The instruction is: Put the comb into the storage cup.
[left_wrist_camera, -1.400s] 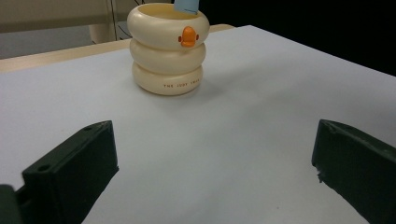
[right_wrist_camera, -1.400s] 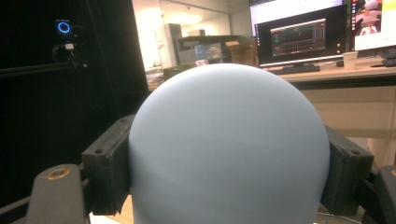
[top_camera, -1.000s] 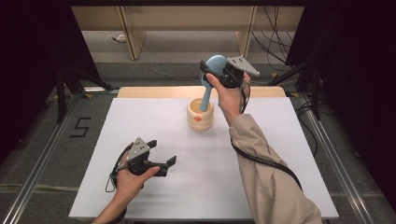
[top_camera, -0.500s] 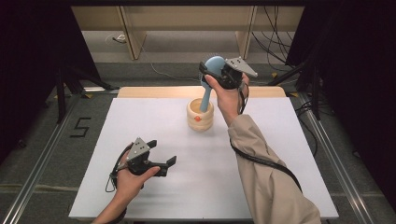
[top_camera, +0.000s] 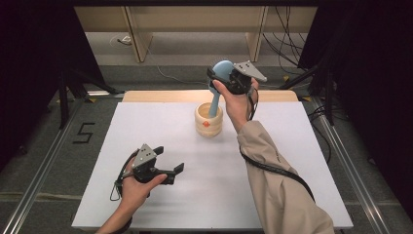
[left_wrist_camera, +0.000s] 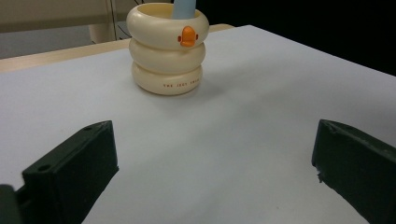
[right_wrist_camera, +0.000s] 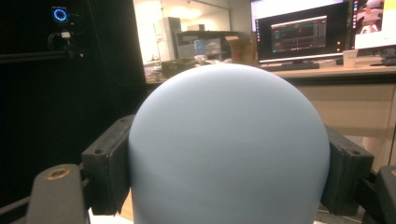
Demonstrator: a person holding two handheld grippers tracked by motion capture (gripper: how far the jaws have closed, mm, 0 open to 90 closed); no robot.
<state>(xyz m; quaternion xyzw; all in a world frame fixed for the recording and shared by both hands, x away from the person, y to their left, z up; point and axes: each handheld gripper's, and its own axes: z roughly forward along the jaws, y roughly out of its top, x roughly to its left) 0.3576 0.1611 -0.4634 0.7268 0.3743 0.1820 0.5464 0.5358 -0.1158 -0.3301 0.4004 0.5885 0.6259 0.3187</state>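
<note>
The right gripper [top_camera: 219,78] clamps the blue spoon [top_camera: 216,92] by its rounded bowl, its handle standing in the cream holder [top_camera: 208,122]. Smooth, light, likely slippery; the broad bowl suits gripping. The left gripper [top_camera: 170,170], open, waits nearer the person.

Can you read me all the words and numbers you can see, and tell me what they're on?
"5": a black number on the grey floor, left of the table.
Small brown letters on the bottom ring of the cream holder: starts "THE", the rest is too small to read.
Writing on the computer screens: too blurred to read.
</note>
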